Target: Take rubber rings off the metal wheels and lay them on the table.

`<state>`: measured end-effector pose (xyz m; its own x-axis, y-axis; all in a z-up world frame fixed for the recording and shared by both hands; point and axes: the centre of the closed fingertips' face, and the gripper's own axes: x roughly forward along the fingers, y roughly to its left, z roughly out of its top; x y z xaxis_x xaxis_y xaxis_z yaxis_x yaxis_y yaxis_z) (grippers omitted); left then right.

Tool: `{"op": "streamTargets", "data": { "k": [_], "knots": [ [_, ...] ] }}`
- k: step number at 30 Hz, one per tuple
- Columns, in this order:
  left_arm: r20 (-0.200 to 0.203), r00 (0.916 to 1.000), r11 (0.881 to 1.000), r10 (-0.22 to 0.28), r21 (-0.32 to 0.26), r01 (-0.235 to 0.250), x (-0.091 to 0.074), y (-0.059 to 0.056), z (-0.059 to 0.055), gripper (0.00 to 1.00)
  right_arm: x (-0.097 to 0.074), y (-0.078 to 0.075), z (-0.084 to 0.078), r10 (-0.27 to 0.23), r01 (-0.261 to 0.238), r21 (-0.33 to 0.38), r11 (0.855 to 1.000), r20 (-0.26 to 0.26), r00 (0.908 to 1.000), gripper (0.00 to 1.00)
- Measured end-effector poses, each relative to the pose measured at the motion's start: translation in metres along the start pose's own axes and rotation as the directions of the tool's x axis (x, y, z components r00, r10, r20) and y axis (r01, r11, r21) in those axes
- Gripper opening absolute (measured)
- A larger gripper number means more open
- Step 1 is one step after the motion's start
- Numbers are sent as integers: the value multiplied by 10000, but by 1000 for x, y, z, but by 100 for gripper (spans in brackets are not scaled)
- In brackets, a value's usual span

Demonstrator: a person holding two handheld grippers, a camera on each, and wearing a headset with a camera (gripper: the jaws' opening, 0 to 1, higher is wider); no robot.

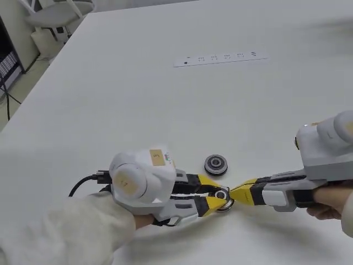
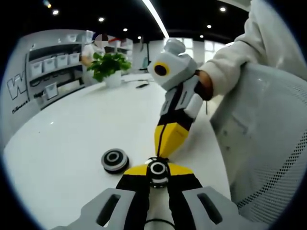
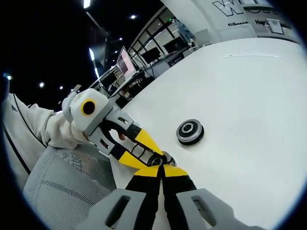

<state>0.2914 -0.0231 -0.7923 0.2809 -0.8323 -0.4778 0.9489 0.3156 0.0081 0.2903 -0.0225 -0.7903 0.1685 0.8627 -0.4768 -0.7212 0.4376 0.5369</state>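
White counter [image 1: 165, 99], open toward 12 o'clock. Clamped in left gripper [image 1: 219, 197] jaws, metal wheel [image 1: 222, 194], hub up; right gripper [image 1: 235, 194] jaws closed at its 3 o'clock rim. Second wheel [image 1: 215, 164] flat at 12 o'clock.

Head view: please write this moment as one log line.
left gripper: shut on wheel | right gripper: shut at that wheel's rim | second wheel: on table, ring on

Two metal wheels, held wheel [image 1: 222, 194], loose wheel [image 1: 215, 164], two grippers, left gripper [image 1: 219, 200], right gripper [image 1: 234, 195], one power strip [image 1: 220, 58], one potted plant [image 2: 109, 64].
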Motion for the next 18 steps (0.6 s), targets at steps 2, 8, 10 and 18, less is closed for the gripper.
{"op": "streamTargets", "data": {
  "k": [2, 8, 10, 18],
  "knots": [
    [-4, 10000, 10000, 2, 4, -2, 0, 0, 0, 14, 0, 1, 0, 34, -34, 24, 10000, 26, 10000, 0],
    [0, 10000, 10000, 6, 1, -6, 0, -1, 1, 14, 0, 2, 1, 126, -126, 34, 9999, 90, 9999, 0],
    [1, 10000, 10000, 6, 5, -6, 0, -1, 1, 14, 0, 3, 2, 154, -154, 41, 9999, 108, 9998, 0],
    [14, 10000, 10000, 7, 5, -7, 1, 0, 0, 14, 1, 6, 3, 327, -326, -37, 9995, 186, 9993, 0]
  ]
}}
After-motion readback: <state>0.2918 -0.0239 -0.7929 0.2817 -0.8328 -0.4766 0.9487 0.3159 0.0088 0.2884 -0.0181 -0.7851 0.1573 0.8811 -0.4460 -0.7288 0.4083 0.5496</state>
